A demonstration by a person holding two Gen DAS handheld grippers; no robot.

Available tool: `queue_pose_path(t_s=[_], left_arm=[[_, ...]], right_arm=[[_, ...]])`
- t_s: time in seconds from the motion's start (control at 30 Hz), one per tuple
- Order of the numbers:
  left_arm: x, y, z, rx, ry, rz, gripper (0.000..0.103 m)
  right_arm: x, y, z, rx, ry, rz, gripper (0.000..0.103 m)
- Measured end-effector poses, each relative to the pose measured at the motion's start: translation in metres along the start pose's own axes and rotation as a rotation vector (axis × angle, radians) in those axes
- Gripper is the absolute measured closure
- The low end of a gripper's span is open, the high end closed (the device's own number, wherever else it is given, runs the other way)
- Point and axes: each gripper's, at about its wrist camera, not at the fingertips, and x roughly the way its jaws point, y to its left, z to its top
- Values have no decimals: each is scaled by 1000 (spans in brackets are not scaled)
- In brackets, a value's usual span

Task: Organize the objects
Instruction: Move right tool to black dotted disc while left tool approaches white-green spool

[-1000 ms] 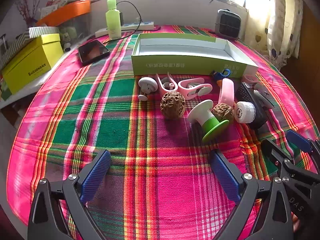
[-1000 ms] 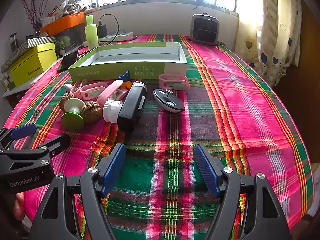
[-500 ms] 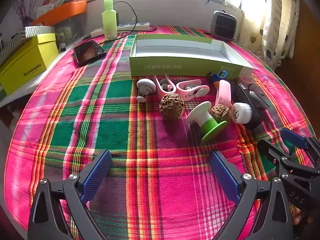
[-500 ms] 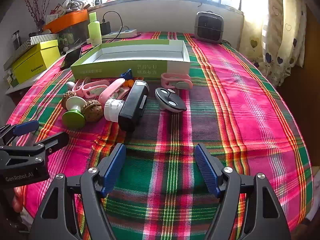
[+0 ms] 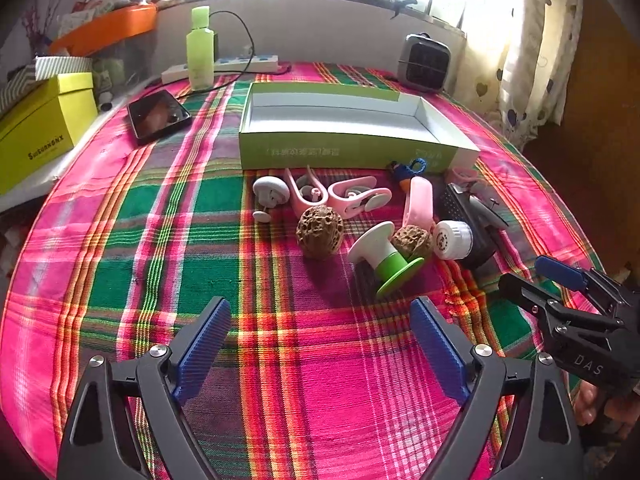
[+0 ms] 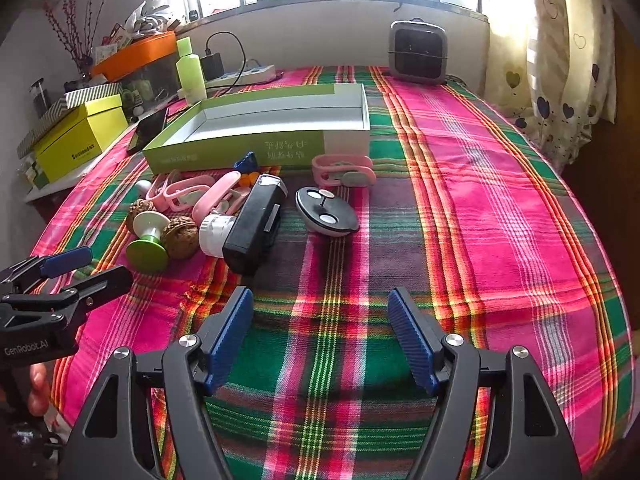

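An open green box (image 5: pixel 352 152) (image 6: pixel 256 148) lies on the plaid cloth. In front of it lie small items: two walnuts (image 5: pixel 319 232) (image 6: pixel 181 237), a green and white spool (image 5: pixel 388 258) (image 6: pixel 148 240), pink clips (image 5: pixel 354 198) (image 6: pixel 344 170), a black rectangular device (image 6: pixel 256 230), a round black and white item (image 6: pixel 326 216) and a white cap (image 5: pixel 452 234). My left gripper (image 5: pixel 320 344) is open and empty, near the table's front edge, short of the walnut. My right gripper (image 6: pixel 320 332) is open and empty, short of the black device.
A phone (image 5: pixel 158 116), a green bottle (image 5: pixel 200 54), a power strip (image 5: pixel 240 66) and a small grey heater (image 6: pixel 418 52) stand at the back. A yellow box (image 5: pixel 36 136) sits beyond the left table edge. Curtains (image 6: pixel 560 60) hang at the right.
Both grippers have risen and drawn back slightly, so the items look a little farther. Both stay open and empty. No object has moved.
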Motion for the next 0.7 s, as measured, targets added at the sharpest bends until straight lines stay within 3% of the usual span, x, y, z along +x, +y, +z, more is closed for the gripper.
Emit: queue_pose_path(t_s=[0.2, 0.33, 0.4, 0.7], left_arm=[[0, -13, 6, 38, -12, -31, 17], [2, -21, 10, 79, -34, -13, 18], [5, -22, 13, 71, -27, -15, 25], [17, -23, 19, 53, 9, -16, 37]], right_arm=[[5, -7, 8, -11, 8, 6, 33], [7, -8, 14, -38, 5, 25, 35], [9, -8, 17, -50, 8, 30, 39], [21, -9, 32, -99, 17, 36, 44]])
